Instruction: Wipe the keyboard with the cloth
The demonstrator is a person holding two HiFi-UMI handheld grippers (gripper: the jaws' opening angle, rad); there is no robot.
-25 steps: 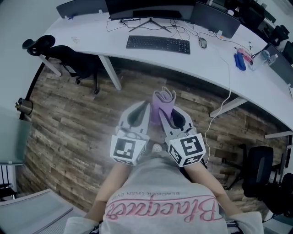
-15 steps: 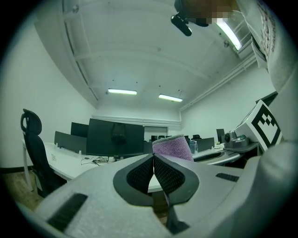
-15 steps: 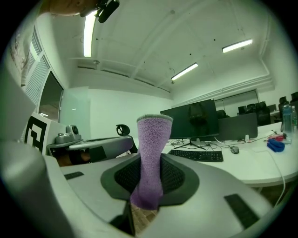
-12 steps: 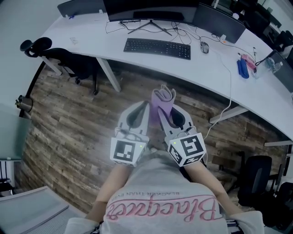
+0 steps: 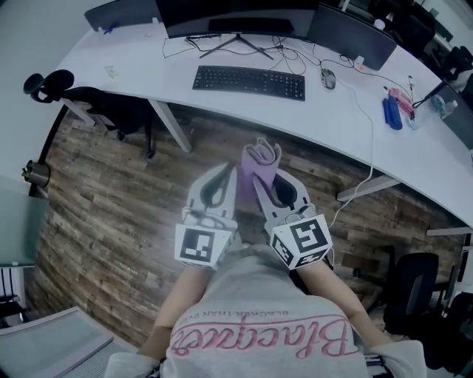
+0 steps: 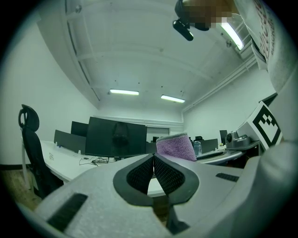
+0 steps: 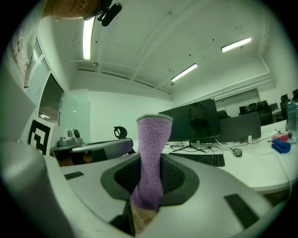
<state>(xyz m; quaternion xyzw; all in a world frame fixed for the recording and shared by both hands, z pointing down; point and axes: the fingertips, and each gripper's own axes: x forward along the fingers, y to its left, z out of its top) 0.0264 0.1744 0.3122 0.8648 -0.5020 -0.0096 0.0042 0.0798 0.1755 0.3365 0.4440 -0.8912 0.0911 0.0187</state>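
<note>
A black keyboard (image 5: 249, 82) lies on the white desk (image 5: 318, 111) ahead, in front of a monitor stand; the right gripper view shows the keyboard (image 7: 200, 159) too. A folded purple cloth (image 5: 259, 168) stands upright between the jaws of my right gripper (image 5: 260, 179), which is shut on it; the cloth (image 7: 152, 158) fills the middle of the right gripper view. My left gripper (image 5: 230, 173) hangs beside it over the wooden floor, jaws pressed together with nothing between them. The cloth (image 6: 176, 146) peeks over its right jaw. Both grippers are well short of the desk.
Monitors (image 5: 229, 12) stand along the desk's back edge. A mouse (image 5: 328, 78) and cables lie right of the keyboard, blue items (image 5: 392, 112) further right. Office chairs stand at the left (image 5: 96, 100) and lower right (image 5: 414, 284). A desk leg (image 5: 168, 124) stands below the keyboard.
The view has drifted slightly toward the desk, so the keyboard sits a little lower and further left. Both grippers hold the same pose with the cloth.
</note>
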